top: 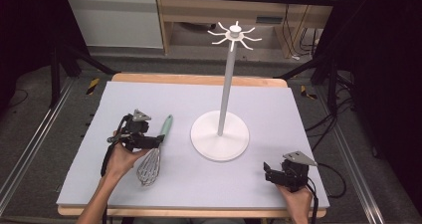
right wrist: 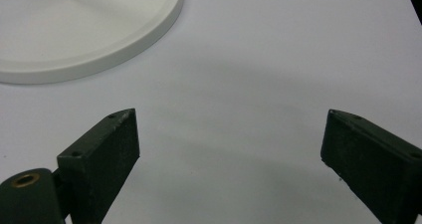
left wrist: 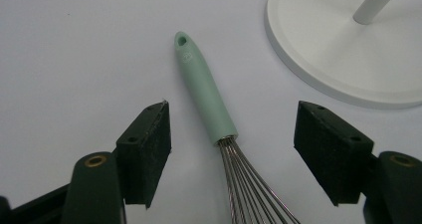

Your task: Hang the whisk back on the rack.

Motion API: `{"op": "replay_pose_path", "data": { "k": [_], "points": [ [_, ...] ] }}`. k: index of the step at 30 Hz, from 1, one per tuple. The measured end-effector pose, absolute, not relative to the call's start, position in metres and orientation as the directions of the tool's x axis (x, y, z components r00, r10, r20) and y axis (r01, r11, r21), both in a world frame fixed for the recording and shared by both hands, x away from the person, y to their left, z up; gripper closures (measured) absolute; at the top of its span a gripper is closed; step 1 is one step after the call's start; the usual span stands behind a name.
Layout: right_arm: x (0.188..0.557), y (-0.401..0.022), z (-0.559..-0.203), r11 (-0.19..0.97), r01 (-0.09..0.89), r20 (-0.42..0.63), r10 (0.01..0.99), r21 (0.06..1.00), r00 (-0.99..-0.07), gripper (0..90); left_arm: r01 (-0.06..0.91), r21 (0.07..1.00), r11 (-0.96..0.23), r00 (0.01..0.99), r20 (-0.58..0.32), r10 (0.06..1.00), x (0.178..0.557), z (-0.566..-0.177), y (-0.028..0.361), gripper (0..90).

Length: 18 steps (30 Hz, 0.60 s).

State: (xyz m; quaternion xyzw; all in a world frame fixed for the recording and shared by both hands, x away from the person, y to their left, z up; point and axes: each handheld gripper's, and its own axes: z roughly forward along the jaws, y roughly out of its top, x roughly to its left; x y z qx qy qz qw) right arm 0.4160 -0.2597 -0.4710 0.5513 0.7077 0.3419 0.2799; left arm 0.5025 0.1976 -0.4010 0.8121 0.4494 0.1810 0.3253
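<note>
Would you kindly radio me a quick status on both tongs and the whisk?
Left tongs open, straddling whisk handle, no contact. Right tongs open, empty. Whisk flat on table. White stand beside, not obstructing.

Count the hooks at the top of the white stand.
8 hooks, fanning out like spokes around the cap of the white stand at the far middle of the table; they are small, so one may be hidden.

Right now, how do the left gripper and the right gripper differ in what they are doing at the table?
The left gripper has the mint-green-handled wire whisk between its open jaws, untouched; the right gripper has only bare pale mat between its jaws. In the high view the left gripper sits left of the white hook stand's round base; the right gripper sits near the mat's right front corner. Both are black, hand-held and open.
</note>
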Motion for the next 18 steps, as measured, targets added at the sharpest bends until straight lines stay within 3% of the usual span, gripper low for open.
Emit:
{"op": "replay_pose_path", "data": {
  "k": [18],
  "points": [
    [0.416,-0.260,-0.471,0.157,0.592,-0.013,0.971,0.791,-0.239,8.9,0.660,0.631,-0.407,0.523,0.002,0.852,0.523,-0.418,0.185,36.7]
  ]
}}
